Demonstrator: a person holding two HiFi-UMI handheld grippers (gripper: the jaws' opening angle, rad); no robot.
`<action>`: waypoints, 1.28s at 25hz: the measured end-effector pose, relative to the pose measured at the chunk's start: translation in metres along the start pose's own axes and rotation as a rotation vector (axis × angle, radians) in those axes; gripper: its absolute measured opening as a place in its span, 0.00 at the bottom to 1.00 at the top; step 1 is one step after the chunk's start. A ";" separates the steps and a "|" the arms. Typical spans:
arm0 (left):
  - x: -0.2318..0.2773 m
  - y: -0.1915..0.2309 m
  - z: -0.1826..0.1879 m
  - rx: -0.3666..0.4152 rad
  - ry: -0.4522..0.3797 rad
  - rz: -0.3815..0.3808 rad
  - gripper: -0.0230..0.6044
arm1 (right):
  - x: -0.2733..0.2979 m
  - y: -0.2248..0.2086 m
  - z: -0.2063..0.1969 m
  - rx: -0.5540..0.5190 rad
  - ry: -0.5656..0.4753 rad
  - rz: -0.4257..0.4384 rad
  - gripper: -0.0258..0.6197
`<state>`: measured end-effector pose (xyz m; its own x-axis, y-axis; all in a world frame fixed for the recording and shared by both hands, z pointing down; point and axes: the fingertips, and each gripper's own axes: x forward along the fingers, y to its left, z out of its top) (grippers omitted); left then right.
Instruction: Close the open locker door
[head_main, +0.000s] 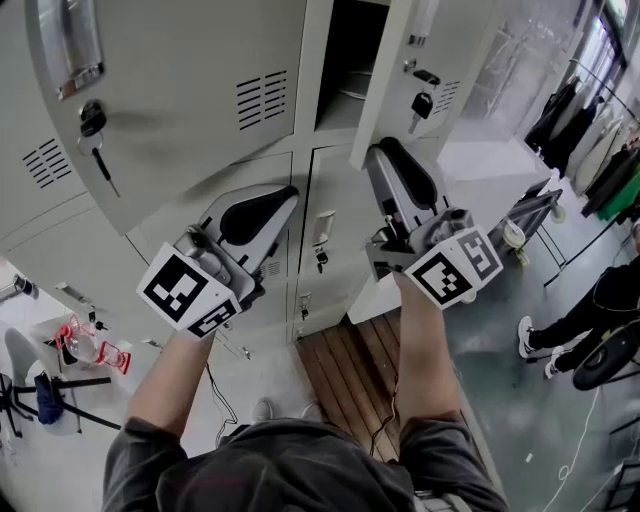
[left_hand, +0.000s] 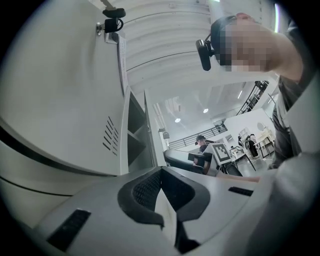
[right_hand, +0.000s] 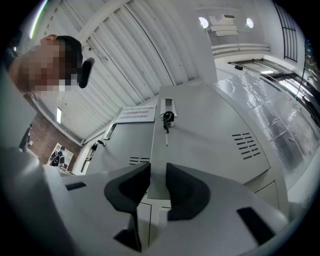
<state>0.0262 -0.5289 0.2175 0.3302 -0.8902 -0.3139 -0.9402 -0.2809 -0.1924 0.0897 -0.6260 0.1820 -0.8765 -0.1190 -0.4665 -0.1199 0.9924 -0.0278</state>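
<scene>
Raised toward the lockers, our right gripper (right_hand: 157, 172) has its jaws apart by a narrow gap. In the right gripper view the edge of the open locker door (right_hand: 210, 130) lines up inside that gap, and the pads do not visibly press on it. Our left gripper (left_hand: 161, 176) has its jaws together at the tips with nothing between them. We hold it further left, in front of the lower row of lockers.

From the head view, the bank of grey lockers (head_main: 200, 100) fills the upper half of what we see. The open locker door stands swung out on the right side of its compartment (head_main: 352, 45), in the upper row. That compartment is dark inside and has a shelf across it. Our right gripper's tips sit just beside the door's lower corner, while the left gripper is well apart from it.

Below the lockers a strip of wooden floor boards (head_main: 345, 375) runs toward us. Far to the right hangs a rack of clothes (head_main: 600, 150), well away from the lockers.

Among the small things, a door key (head_main: 422, 104) hangs in the lock of the open door, with vent slots (head_main: 446, 95) just beside it. A second key (head_main: 93, 128) hangs in the closed locker at the left.
</scene>
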 end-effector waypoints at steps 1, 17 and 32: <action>-0.001 0.002 0.000 0.000 0.001 0.007 0.06 | 0.002 -0.001 -0.001 0.002 0.002 0.002 0.21; -0.006 0.020 -0.008 0.010 0.006 0.087 0.06 | 0.039 -0.011 -0.021 0.002 0.056 0.036 0.19; -0.006 0.028 -0.016 0.006 0.010 0.119 0.06 | 0.066 -0.022 -0.029 -0.039 0.106 0.032 0.17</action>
<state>-0.0036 -0.5376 0.2292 0.2157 -0.9205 -0.3259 -0.9722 -0.1712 -0.1597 0.0211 -0.6563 0.1776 -0.9241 -0.0923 -0.3708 -0.1075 0.9940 0.0206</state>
